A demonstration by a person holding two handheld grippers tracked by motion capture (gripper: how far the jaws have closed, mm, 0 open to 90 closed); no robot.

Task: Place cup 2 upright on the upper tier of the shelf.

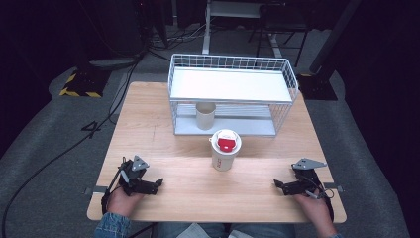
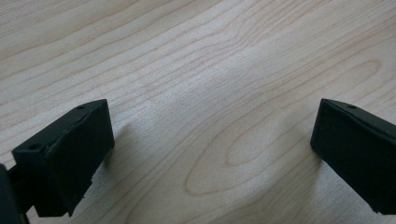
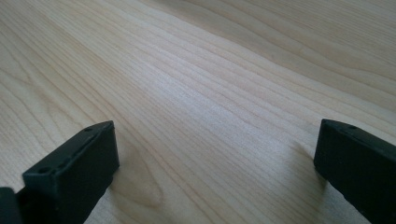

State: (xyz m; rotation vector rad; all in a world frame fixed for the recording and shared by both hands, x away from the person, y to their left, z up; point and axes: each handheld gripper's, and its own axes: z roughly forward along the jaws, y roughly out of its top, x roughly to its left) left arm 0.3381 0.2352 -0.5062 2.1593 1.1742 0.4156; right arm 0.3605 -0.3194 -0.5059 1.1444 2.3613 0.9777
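A white paper cup (image 1: 224, 154) with a red object (image 1: 227, 144) on its lid stands in the middle of the wooden table (image 1: 198, 198). Behind it, a beige cup (image 1: 205, 115) stands on the lower level of a white wire rack (image 1: 233, 87). My left gripper (image 1: 158, 183) lies near the front left edge, pointing right, well apart from the cup. In the left gripper view its jaws (image 2: 210, 140) are spread wide over bare wood. My right gripper (image 1: 277, 185) lies near the front right edge, pointing left. It is open too (image 3: 215, 154), with only table between the jaws.
The rack's top shelf (image 1: 230, 84) is a flat white board with a wire rim. Cables (image 1: 59, 153) run over the grey floor to the left of the table. A hazard-striped base (image 1: 79, 84) sits at the back left.
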